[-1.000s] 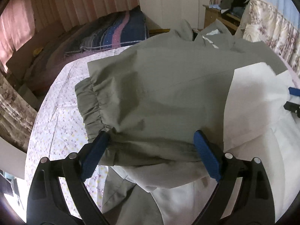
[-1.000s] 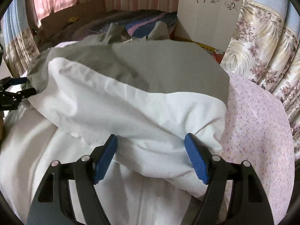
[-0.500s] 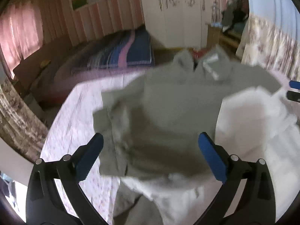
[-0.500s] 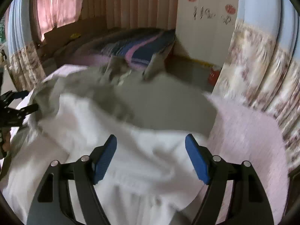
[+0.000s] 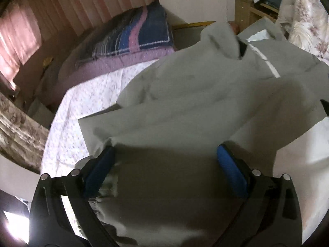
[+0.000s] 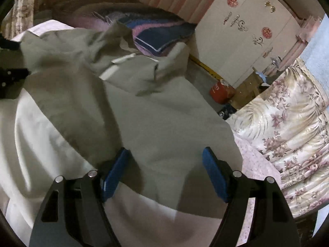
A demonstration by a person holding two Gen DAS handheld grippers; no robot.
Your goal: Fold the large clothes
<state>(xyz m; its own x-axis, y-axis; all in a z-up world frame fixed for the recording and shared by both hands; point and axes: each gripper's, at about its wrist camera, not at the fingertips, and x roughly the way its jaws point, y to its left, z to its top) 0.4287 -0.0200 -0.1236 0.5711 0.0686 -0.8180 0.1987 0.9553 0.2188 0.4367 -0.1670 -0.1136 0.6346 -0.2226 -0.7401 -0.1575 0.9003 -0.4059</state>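
A large grey-green jacket with a white lining lies on a bed with a floral sheet. Its collar points away from me. My left gripper is open, its blue pads wide apart over a shadowed part of the jacket. My right gripper is open, its pads apart just above the grey jacket, with the white lining to the left. The left gripper shows at the left edge of the right wrist view.
A striped blue and pink blanket lies on a second bed behind. A white wardrobe, a red canister on the floor and floral curtains stand to the right. A wooden dresser is at the back right.
Both grippers swung up and then back down close over the jacket. The grey sleeve and the white fold that lay between the pads now lie flatter. Both stay open.
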